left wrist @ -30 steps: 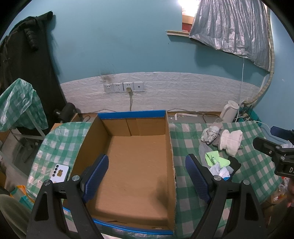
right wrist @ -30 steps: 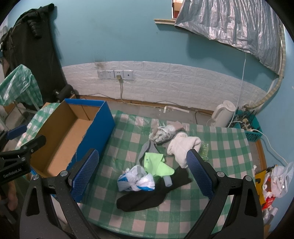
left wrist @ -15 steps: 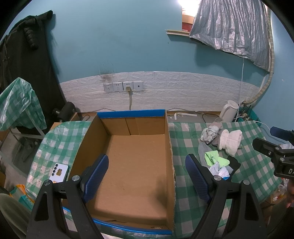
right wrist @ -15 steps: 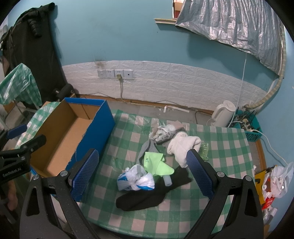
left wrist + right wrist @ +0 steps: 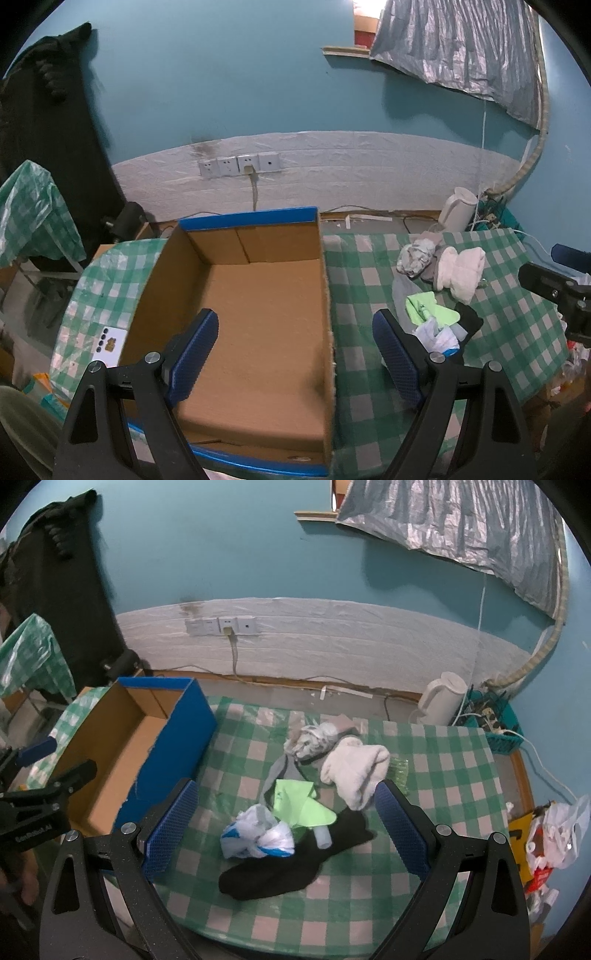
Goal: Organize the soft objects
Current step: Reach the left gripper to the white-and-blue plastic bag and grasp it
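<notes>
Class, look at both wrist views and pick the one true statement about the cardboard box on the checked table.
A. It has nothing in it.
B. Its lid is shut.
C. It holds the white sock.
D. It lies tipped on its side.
A: the cardboard box stands upright and open with a bare brown floor, while the white sock lies on the table outside it.

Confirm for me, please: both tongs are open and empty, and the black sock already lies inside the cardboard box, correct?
Not quite. The black sock lies on the checked tablecloth among the other soft things, as the right wrist view shows; the cardboard box holds nothing. Both the left tongs and right tongs are open and empty.
</notes>
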### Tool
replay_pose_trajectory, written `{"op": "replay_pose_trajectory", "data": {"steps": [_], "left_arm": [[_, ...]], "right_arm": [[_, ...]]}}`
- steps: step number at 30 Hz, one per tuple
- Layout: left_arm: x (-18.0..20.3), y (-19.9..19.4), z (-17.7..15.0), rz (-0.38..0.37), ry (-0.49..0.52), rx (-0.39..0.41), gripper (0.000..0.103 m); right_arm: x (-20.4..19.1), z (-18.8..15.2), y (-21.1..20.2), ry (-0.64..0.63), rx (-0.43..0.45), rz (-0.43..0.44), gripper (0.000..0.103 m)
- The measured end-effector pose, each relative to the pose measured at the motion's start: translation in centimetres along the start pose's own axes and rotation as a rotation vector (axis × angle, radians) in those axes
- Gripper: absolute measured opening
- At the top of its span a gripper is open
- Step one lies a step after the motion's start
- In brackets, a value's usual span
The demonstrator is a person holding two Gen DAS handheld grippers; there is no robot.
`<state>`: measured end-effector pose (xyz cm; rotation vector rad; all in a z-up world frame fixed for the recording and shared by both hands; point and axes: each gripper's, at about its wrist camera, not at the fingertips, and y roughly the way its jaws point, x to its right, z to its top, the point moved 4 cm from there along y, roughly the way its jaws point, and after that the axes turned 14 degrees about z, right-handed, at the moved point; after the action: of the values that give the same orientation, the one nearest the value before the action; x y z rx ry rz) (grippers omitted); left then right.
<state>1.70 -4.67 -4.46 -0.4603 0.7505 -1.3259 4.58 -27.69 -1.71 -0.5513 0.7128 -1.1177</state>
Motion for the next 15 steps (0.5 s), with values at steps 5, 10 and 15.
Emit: {"op": "replay_pose_trajectory", "data": {"steps": [5,10,15], "left_arm": [[0.6,0.1,0.8,-0.029,0.019,-0.005,0.087],[1.9,0.1,1.3,-0.059,0.052,-0.009,0.087],[3.4,0.3,1.5,-0.095,0.076,-0.020,0.087]], "right_arm": [[1.7,-0.3,-0.3,0.032,-0.011,-0.021,0.096],[3.4,-0.6,-0.4,0.065,-0.025,-0.043,0.096],[4.9,-0.9,-0.3,0.094,-0.039,-0.059,0.096]]}}
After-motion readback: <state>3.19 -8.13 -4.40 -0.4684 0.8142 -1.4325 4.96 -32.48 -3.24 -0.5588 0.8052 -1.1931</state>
